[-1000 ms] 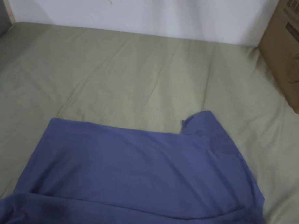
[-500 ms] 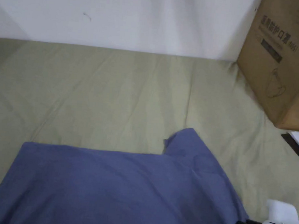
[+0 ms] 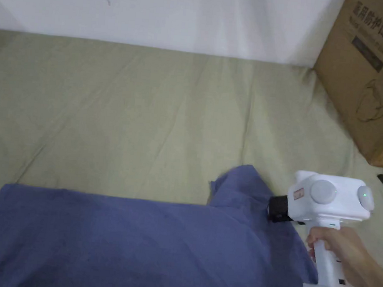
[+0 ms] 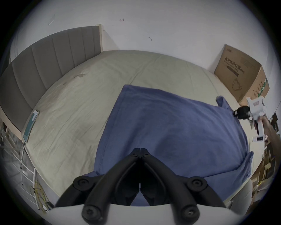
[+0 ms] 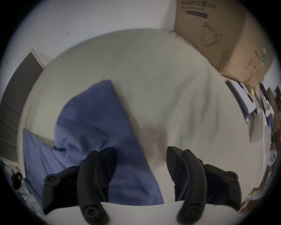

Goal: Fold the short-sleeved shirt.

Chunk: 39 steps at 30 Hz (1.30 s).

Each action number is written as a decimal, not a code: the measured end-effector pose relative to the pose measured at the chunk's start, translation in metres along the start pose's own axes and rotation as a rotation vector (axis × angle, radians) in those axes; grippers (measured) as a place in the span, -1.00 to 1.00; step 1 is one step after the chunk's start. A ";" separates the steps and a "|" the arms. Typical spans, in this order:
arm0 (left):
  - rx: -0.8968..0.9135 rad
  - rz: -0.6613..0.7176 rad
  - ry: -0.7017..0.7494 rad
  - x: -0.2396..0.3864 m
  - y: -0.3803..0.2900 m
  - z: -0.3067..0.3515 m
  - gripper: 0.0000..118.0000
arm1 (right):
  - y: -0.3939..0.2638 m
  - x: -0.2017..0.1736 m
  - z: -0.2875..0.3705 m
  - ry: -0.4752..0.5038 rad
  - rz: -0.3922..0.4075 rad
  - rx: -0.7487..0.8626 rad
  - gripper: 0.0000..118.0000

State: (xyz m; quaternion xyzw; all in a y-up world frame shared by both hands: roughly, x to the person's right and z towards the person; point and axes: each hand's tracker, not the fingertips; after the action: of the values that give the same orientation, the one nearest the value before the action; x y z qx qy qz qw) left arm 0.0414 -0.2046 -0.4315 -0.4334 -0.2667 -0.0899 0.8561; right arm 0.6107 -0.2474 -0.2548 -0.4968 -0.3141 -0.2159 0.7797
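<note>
Head view: blue shirt (image 3: pixel 135 246) spread flat across the lower half of the frame on the green sheet (image 3: pixel 148 104), one short sleeve (image 3: pixel 241 188) poking up at centre right. Right gripper (image 3: pixel 273 208) at right of centre, nose touching or just beside that sleeve's edge; jaw state not readable here. Cardboard box (image 3: pixel 372 74) at upper right.

Left gripper view: left gripper (image 4: pixel 139 150) at lower centre, jaws pressed together tip to tip, nothing between them, hovering over the shirt (image 4: pixel 174 129) in mid-frame. Right gripper (image 4: pixel 237 113) at far right beside the sleeve.

Right gripper view: blurred. Right gripper (image 5: pixel 140 153) at the bottom, jaws spread wide and empty, the shirt's (image 5: pixel 94 121) edge running between them.

Judging by the drape: thin, limp, light cloth, likely to sag and slide on the sheet. Best pinched at the sleeve hem or shoulder seam, both layers together.
</note>
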 end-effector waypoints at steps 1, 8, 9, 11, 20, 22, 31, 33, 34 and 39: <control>-0.005 -0.005 0.011 -0.001 -0.001 -0.002 -1.00 | 0.000 -0.002 -0.010 0.010 0.009 -0.034 0.16; -0.033 0.001 0.020 0.008 0.008 -0.012 -0.67 | 0.001 -0.013 0.007 -0.024 0.100 -0.027 -1.00; -0.029 -0.002 0.036 0.010 0.012 -0.014 -0.31 | 0.001 -0.015 0.005 -0.026 0.102 -0.046 -1.00; -0.002 -0.016 0.060 0.016 0.028 -0.016 0.26 | 0.005 -0.014 0.007 -0.029 0.106 -0.051 -1.00; -0.055 0.045 0.012 0.013 0.141 -0.111 0.32 | 0.003 -0.004 0.015 0.024 0.020 -0.048 -1.00; -0.076 0.042 0.007 0.014 0.154 -0.131 0.32 | 0.002 -0.007 0.014 0.014 0.037 -0.048 -1.00; -0.127 -0.029 0.077 0.023 0.175 -0.177 -0.43 | 0.002 -0.014 0.012 -0.015 0.077 -0.052 -1.00; -0.124 -0.007 0.067 0.024 0.174 -0.171 -0.86 | 0.003 -0.013 0.020 -0.011 0.059 -0.030 -1.00; -0.125 0.004 0.066 0.025 0.175 -0.170 -0.94 | 0.002 -0.013 0.027 -0.005 0.055 -0.008 -1.00; -0.112 -0.002 0.037 0.021 0.189 -0.138 -0.94 | 0.003 0.002 0.076 0.042 0.029 0.050 -1.00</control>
State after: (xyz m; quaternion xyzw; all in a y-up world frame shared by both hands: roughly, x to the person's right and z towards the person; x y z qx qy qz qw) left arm 0.1843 -0.1974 -0.6179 -0.4787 -0.2457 -0.1137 0.8352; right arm 0.5931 -0.1775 -0.2318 -0.4770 -0.2956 -0.2068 0.8014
